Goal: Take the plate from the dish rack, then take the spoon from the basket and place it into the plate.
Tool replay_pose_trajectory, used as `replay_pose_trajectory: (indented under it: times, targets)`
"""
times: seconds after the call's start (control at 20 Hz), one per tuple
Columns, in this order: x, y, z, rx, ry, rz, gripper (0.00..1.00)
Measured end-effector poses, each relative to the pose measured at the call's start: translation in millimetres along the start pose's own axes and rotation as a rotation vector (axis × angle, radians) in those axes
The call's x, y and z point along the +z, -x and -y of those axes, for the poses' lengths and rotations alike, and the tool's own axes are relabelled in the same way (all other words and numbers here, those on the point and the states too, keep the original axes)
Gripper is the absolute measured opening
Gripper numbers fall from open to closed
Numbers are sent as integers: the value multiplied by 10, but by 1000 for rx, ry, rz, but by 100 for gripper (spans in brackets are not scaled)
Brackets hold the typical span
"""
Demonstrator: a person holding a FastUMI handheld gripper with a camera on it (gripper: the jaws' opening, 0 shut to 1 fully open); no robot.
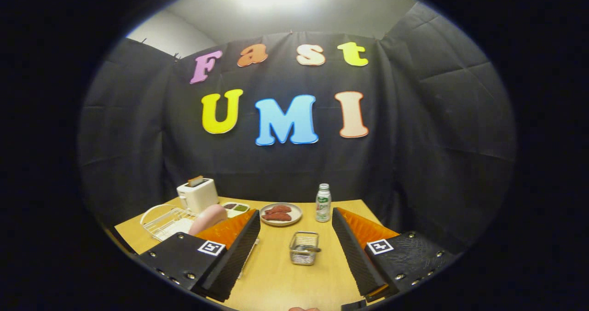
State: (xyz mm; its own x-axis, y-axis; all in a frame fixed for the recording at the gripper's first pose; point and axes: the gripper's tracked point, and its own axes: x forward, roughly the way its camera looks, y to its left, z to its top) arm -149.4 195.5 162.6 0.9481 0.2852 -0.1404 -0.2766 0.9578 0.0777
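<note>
A pink plate [208, 218] stands on edge in the white wire dish rack [158, 219], left of my left finger, which hides its lower part. A small metal mesh basket [303, 248] sits on the wooden table [276, 279] between my two fingers, with the spoon [307, 248] lying in it. My gripper [295, 214] is open wide and holds nothing. It hovers above the table, apart from both the basket and the rack.
A white toaster [198, 193] with a slice in it stands behind the rack. Beyond the fingers sit a small dish of sauces [235, 207], a plate of sausages [280, 213] and a white bottle [323, 203]. Black cloth walls close the table's far side.
</note>
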Motion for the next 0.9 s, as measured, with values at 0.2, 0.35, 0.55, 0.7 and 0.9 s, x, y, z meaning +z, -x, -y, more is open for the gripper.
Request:
replay_pose_trajectory:
  times: [0.2,0.35,0.55,0.7,0.9]
  targets:
    - [-25,-205,-641,142,-21,-86,96]
    - [-105,-426,-1002,203,-43,-171,96]
    - [-341,-795,-1429,284,-59,-333,96]
    - [-549,-1069,-1611,310,-100,-477,97]
    - [-836,-1417,-1716,292,-72,-602,97]
